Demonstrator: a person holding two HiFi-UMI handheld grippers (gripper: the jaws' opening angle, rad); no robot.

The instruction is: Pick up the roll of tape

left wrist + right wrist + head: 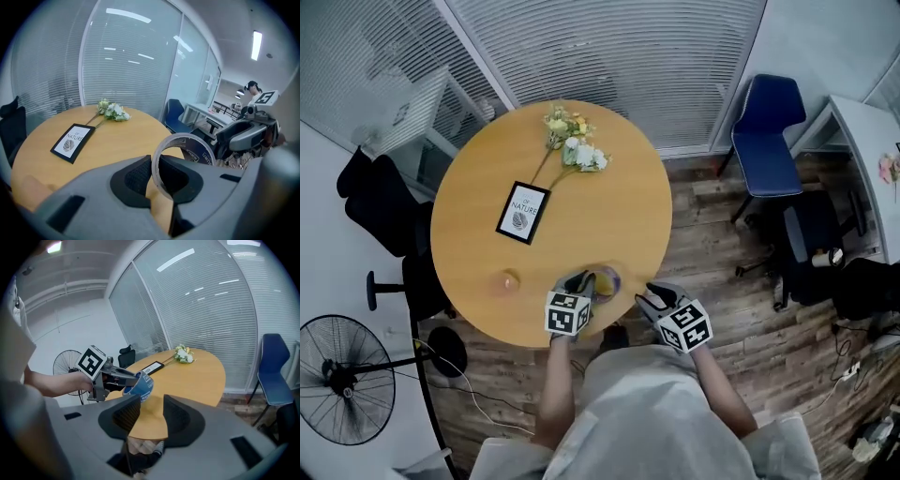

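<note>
lower centre, the left gripper [584, 281] is pinching the roll of tape [607, 279]; the right gripper [657, 296] is hovering alongside, jaws apart.

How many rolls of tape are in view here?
1: the roll of tape, held in the left gripper above the near edge of the table. A small orange thing on the table is too blurred to identify.
</note>
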